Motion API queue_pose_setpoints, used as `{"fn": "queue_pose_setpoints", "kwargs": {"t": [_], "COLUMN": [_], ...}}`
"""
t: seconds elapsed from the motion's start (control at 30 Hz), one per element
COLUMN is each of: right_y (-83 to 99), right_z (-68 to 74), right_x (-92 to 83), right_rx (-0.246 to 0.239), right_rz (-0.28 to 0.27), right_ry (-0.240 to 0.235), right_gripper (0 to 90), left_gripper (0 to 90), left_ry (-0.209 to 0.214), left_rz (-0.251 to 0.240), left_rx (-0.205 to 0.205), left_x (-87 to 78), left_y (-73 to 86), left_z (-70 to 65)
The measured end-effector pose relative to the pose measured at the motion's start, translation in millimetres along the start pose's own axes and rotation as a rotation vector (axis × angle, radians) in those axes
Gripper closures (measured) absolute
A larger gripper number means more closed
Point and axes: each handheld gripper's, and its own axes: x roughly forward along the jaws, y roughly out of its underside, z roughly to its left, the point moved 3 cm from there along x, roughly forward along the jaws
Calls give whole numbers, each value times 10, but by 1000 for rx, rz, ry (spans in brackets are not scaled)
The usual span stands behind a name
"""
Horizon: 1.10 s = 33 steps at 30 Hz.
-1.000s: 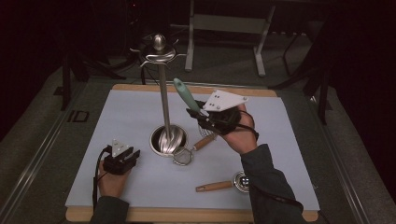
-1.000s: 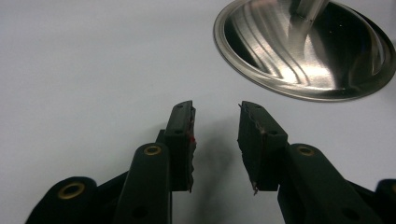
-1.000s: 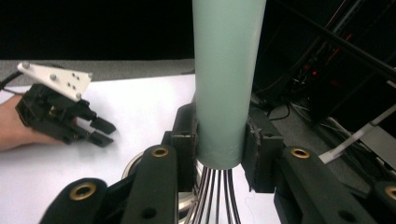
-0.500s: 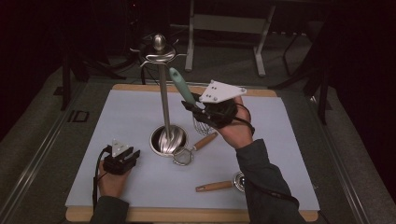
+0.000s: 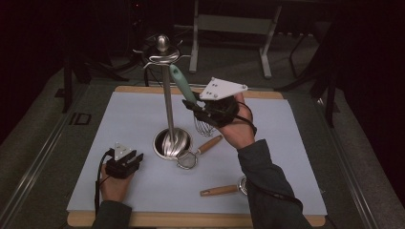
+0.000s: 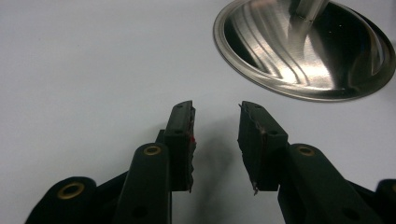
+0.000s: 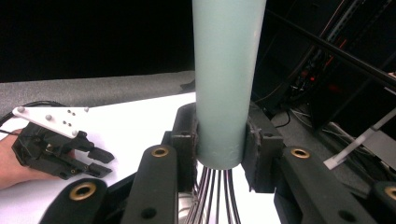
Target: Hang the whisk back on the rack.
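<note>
Right gripper view puts your right gripper point(image 7: 218, 156) clamped on the whisk point(image 7: 227, 79): both pads press the pale green handle just above where the wires leave it. The handle's upper end is cut off by the top edge, and the wire head drops out of the frame below the jaws, so you see only the first strands. In the high view that same gripper point(image 5: 200, 106) holds the whisk point(image 5: 184, 87) in the air, tilted, its handle end close beside the steel pole of the utensil stand point(image 5: 167, 102); whether handle and pole touch is hard to tell. The wire head point(image 5: 204, 126) hangs half hidden behind the gripper body.

Your left gripper point(image 6: 215, 140) rests low over the pale mat point(image 6: 93, 60) with its jaws apart and nothing between them. Ahead of it lies the stand's polished round base point(image 6: 280, 56), cut off at the top and right edges. From above, this gripper point(image 5: 125, 163) sits near the mat's point(image 5: 129, 119) front left, well apart from the whisk.

Just beside the base lies a small strainer with a wooden handle point(image 5: 198, 152). Another wooden-handled utensil point(image 5: 220, 191) lies nearer you, its metal end tucked under your right sleeve point(image 5: 267, 181), so its kind stays unclear. The stand's top hooks point(image 5: 162, 53) blur into the dark background.
</note>
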Motion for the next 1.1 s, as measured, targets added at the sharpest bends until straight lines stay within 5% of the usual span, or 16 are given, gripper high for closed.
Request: {"fn": "queue_pose_setpoints", "kwargs": {"t": [0.67,1.1], "right_y": [40,81], "right_z": [-19,129], "right_x": [165,204], "right_rx": [33,-35], "right_rz": [24,63], "right_ry": [-10,-16], "right_gripper": [689,604], "left_gripper": [659,658], "left_ry": [2,3], "left_rz": [1,2], "left_rx": [0,0], "left_x": [1,1], "left_y": [0,0], "left_z": [2,2]}}
